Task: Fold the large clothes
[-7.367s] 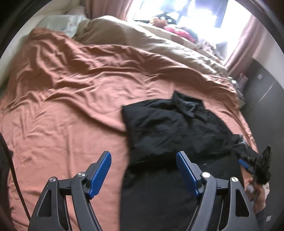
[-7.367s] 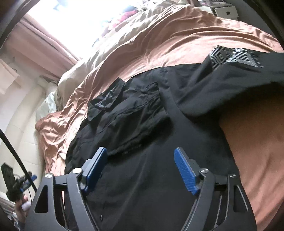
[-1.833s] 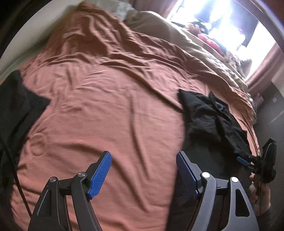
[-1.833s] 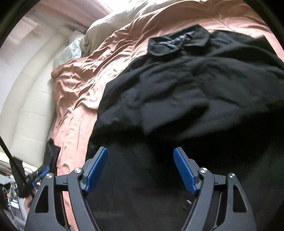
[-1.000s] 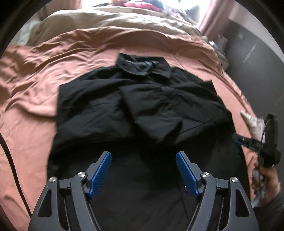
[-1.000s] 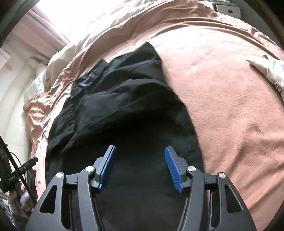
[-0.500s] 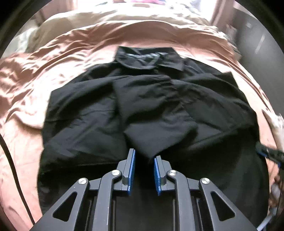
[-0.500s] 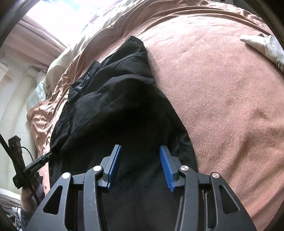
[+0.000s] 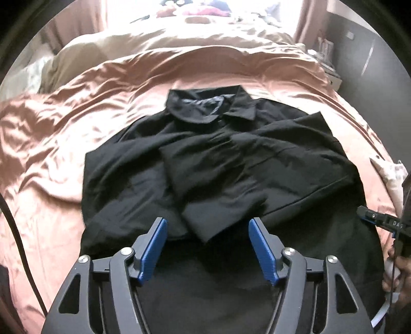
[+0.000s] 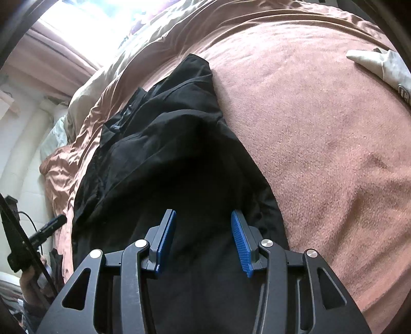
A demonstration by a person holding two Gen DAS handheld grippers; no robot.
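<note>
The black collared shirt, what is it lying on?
The black collared shirt lies spread on a salmon-pink satin bedspread, sleeves folded over its front. Whatever is beneath the shirt's body stays covered.

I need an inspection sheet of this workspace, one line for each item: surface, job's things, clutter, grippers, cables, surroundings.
Surface: bed under a wrinkled pink cover.
Job's things: black shirt lying flat, collar away from the person, sleeves folded inward.
Clutter: pale cloth near the bed edge.
Grippers: left gripper open above the shirt, jaws just opened; right gripper open, over the shirt's edge.
Cables: black cable at the left.
Surroundings: bright window, curtains.
</note>
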